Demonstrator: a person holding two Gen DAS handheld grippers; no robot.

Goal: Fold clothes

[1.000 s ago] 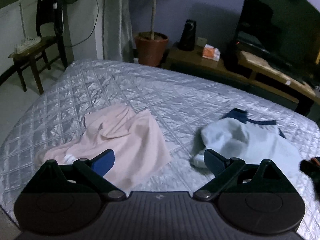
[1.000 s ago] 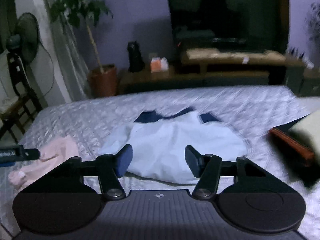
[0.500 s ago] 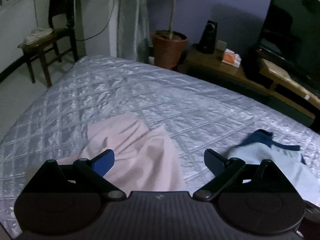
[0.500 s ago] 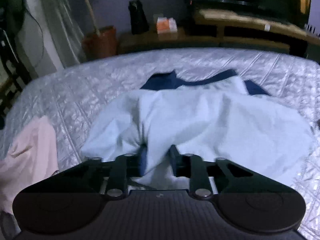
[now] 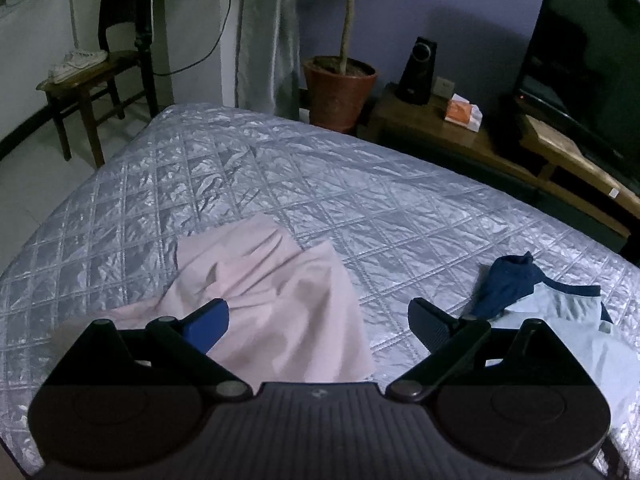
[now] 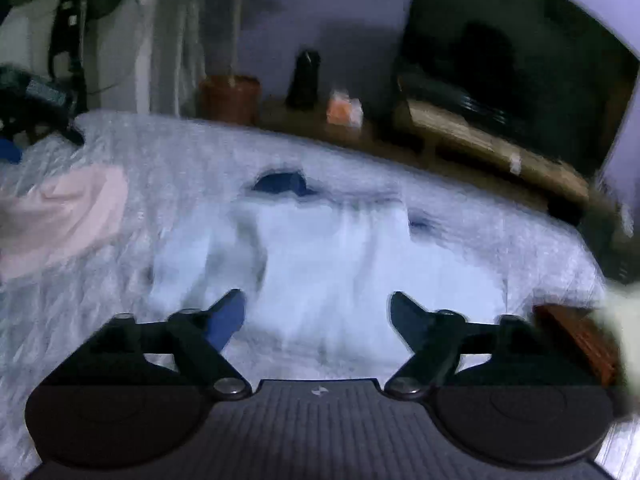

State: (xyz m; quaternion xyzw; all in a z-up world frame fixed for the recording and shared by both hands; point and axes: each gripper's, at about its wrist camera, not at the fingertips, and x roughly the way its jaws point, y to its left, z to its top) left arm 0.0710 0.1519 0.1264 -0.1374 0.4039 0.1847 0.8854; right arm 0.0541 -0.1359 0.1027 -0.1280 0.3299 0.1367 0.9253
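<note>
Two crumpled garments are lying well apart on a quilted bed [image 5: 280, 176]: a pink top [image 5: 280, 300] and a pale blue shirt [image 6: 332, 264]. The left gripper [image 5: 318, 322] and right gripper [image 6: 316, 318] are hovering with fingers spread, holding nothing. Both garments look soft, light and floppy; gripping at a hem or corner seems best.

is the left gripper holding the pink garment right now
No, the left gripper is open, its fingers spread wide above the pink garment lying loose on the quilted bedspread.
</note>
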